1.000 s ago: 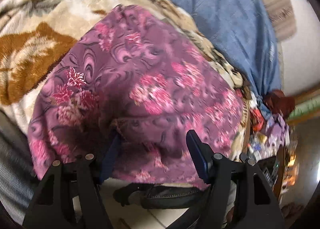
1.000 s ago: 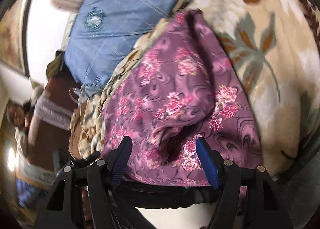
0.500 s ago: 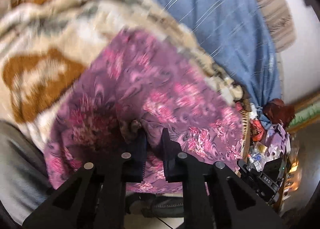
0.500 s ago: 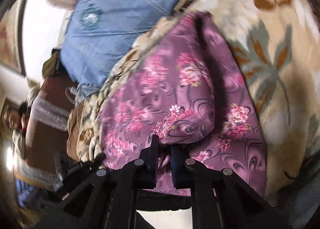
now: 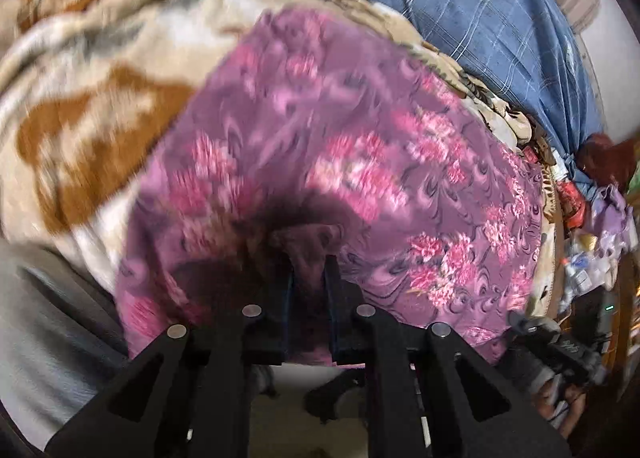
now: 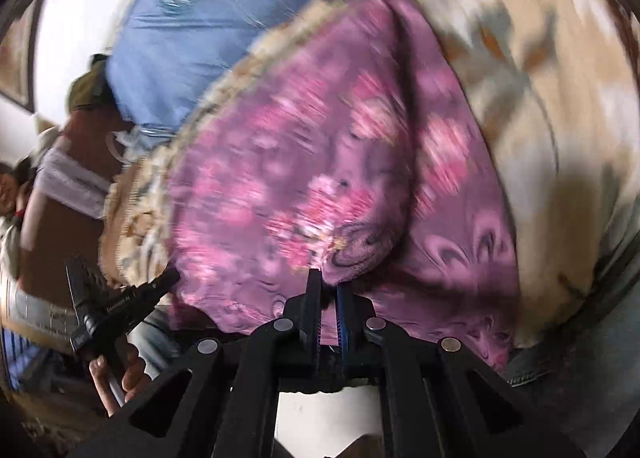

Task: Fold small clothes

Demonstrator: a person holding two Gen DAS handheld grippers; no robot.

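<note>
A purple garment with pink flowers (image 5: 360, 146) lies spread on a beige and brown blanket (image 5: 80, 106). My left gripper (image 5: 308, 258) is shut on a pinched fold at the garment's near edge. In the right wrist view the same garment (image 6: 300, 162) fills the middle, and my right gripper (image 6: 328, 282) is shut on another fold of its near edge. The other gripper (image 6: 116, 302) shows at lower left, held in a hand. Both views are blurred by motion.
A blue striped cover (image 5: 500, 10) lies beyond the blanket; it also shows in the right wrist view (image 6: 224, 6). Cluttered small items (image 5: 592, 218) sit at the right. A person (image 6: 12, 194) is at the far left. Floor shows below the bed edge.
Both grippers went from open around the garment's near edge to shut on pinched folds of it. The fabric has since been pulled up and forward, bunching at the jaws.
</note>
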